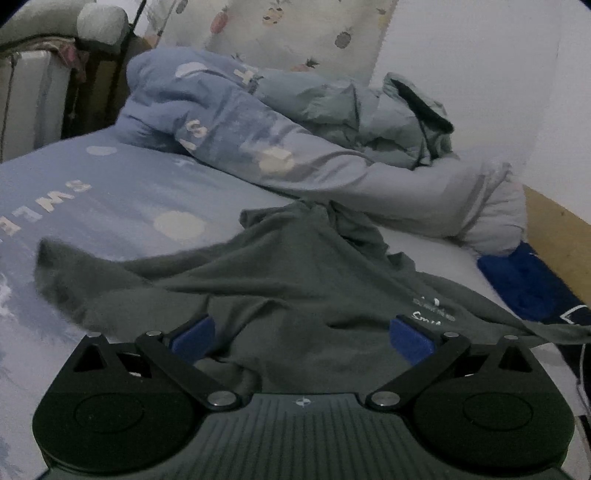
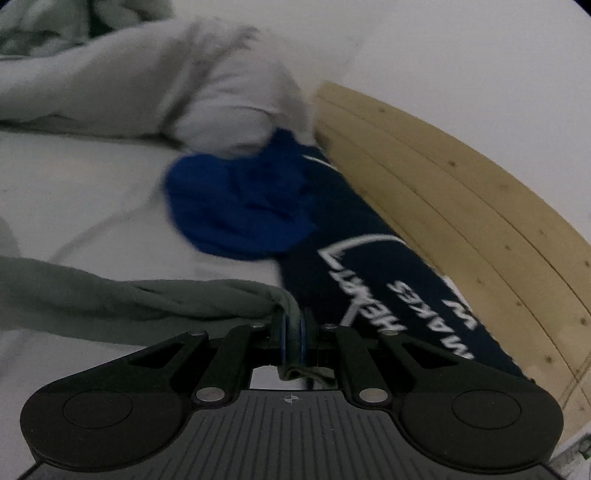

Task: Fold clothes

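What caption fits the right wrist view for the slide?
Right gripper shut on a grey shirt edge, blue cloth and navy garment ahead on the bed.

Blue duvet (image 1: 229, 122) with letter print is lying bunched at 12 o'clock on the bed sheet (image 1: 110, 199). Pineapple-print curtain (image 1: 295, 33) is hanging behind at 12. Wooden bed frame (image 2: 461, 206) is running along 2 o'clock. White suitcase (image 1: 29, 99) is standing at 10.

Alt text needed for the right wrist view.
The right tool is shut on an edge of a dark grey cotton T-shirt trailing left across a white sheet. Ahead lie a crumpled bright blue garment and a navy printed cloth.
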`<move>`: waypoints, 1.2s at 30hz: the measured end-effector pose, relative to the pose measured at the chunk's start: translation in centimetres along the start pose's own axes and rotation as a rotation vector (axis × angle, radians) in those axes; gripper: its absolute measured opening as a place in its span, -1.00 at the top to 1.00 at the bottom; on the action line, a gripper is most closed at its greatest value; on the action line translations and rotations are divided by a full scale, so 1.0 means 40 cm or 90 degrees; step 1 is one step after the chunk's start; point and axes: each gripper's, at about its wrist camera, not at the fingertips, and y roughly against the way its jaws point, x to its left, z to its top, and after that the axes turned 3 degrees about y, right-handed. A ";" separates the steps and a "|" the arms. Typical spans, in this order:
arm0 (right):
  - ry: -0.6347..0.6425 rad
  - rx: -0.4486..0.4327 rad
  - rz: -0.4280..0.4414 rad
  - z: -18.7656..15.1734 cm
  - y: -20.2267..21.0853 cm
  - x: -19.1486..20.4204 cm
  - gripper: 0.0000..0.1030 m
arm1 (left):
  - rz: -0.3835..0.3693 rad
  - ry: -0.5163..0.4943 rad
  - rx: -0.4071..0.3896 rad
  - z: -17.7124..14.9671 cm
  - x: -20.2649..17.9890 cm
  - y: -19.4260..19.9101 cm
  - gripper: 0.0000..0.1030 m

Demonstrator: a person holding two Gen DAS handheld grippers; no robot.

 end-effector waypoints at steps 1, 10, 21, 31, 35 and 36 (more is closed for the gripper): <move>0.007 0.003 -0.008 -0.007 -0.014 -0.011 0.84 | -0.003 0.000 0.003 -0.005 -0.007 -0.003 -1.00; 0.016 0.005 -0.013 -0.047 -0.033 0.021 0.01 | 0.001 -0.015 0.026 -0.033 -0.040 -0.022 -1.00; -0.049 -0.033 0.056 -0.050 0.211 0.009 -0.73 | 0.043 0.065 -0.012 0.004 0.050 0.025 -1.00; 0.019 -0.118 0.379 -0.028 0.607 0.412 -0.73 | 0.139 0.144 -0.089 0.068 0.215 0.123 -1.00; 0.084 -0.152 0.492 -0.058 0.745 0.650 -0.73 | 0.169 0.181 -0.086 0.076 0.270 0.132 -1.00; 0.108 -0.161 0.511 -0.067 0.777 0.710 -0.73 | 0.177 0.191 -0.085 0.078 0.284 0.134 -1.00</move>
